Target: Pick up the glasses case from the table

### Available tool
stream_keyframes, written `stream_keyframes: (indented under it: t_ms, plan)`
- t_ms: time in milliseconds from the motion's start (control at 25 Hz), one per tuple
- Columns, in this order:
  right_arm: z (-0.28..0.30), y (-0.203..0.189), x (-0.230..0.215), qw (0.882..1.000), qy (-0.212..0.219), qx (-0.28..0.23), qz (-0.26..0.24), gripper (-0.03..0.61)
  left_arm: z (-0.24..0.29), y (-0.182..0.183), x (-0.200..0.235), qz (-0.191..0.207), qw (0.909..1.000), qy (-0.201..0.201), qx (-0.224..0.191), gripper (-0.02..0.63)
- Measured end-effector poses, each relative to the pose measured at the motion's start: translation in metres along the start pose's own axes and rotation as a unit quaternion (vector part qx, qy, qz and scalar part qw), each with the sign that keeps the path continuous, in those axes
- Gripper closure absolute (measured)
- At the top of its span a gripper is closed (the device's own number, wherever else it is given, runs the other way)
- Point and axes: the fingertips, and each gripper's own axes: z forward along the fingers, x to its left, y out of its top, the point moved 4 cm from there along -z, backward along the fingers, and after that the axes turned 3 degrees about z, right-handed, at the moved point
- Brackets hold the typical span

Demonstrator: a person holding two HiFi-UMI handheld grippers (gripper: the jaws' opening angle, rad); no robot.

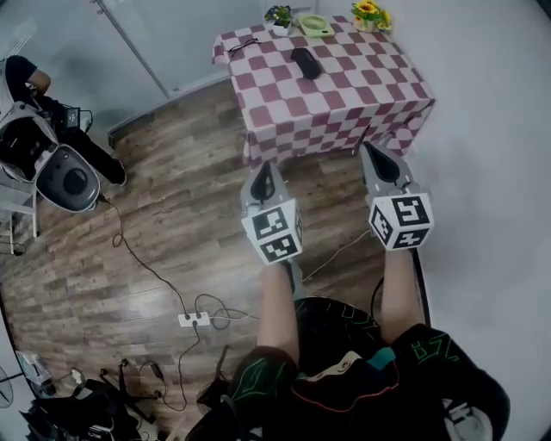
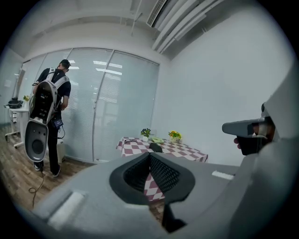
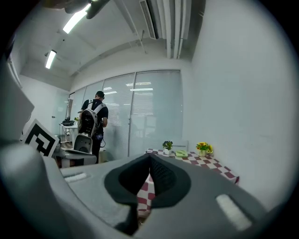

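Note:
The black glasses case (image 1: pixel 305 62) lies on the table with the red-and-white checked cloth (image 1: pixel 344 103), near its far middle. It also shows small over the left jaws as the case (image 2: pixel 155 147) in the left gripper view. My left gripper (image 1: pixel 265 175) and right gripper (image 1: pixel 372 153) hang side by side over the wooden floor, just short of the table's near edge, both pointing at it. Both are shut with nothing between their fingers. In the right gripper view the shut gripper (image 3: pixel 150 158) covers part of the table (image 3: pixel 205 161), and I cannot make out the case there.
On the table also lie a pair of glasses (image 1: pixel 244 45) and a green dish (image 1: pixel 315 25), with two flower pots (image 1: pixel 278 15) (image 1: pixel 370 15) at the back. A person with a backpack device (image 1: pixel 52 164) stands at far left. Cables and a power strip (image 1: pixel 194 319) lie on the floor.

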Motion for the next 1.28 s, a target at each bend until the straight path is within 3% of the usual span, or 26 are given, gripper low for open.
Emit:
stream_keyframes:
  t_ms: [240, 320, 480, 760, 920, 1120, 1280]
  plan:
    - [0.066, 0.006, -0.011, 1.0, -0.018, 0.007, 0.014, 0.573, 0.058, 0.012, 0.03, 0.0, 0.9998, -0.015, 0.013, 0.604]
    - [0.087, 0.015, -0.016, 1.0, -0.022, 0.007, 0.015, 0.494, 0.079, 0.018, 0.042, -0.002, 0.9998, -0.018, 0.013, 0.604]
    - [0.121, 0.029, -0.021, 0.999, -0.028, 0.017, 0.004, 0.469, 0.114, 0.031, 0.058, -0.018, 0.9995, -0.027, 0.005, 0.604]
    - [0.167, 0.037, -0.025, 0.996, -0.011, 0.089, -0.024, 0.383, 0.149, 0.039, 0.056, -0.038, 0.9978, -0.055, 0.003, 0.604]
    - [0.189, 0.038, -0.027, 0.993, -0.003, 0.112, -0.035, 0.343, 0.163, 0.056, 0.057, -0.03, 0.9977, -0.06, -0.011, 0.604]
    - [0.218, 0.034, -0.032, 0.988, 0.01, 0.147, -0.053, 0.33, 0.182, 0.083, 0.071, -0.036, 0.9973, -0.05, -0.041, 0.604]
    - [0.244, 0.027, -0.05, 0.984, 0.011, 0.166, -0.057, 0.316, 0.202, 0.086, 0.065, -0.026, 0.9973, -0.056, -0.039, 0.604]
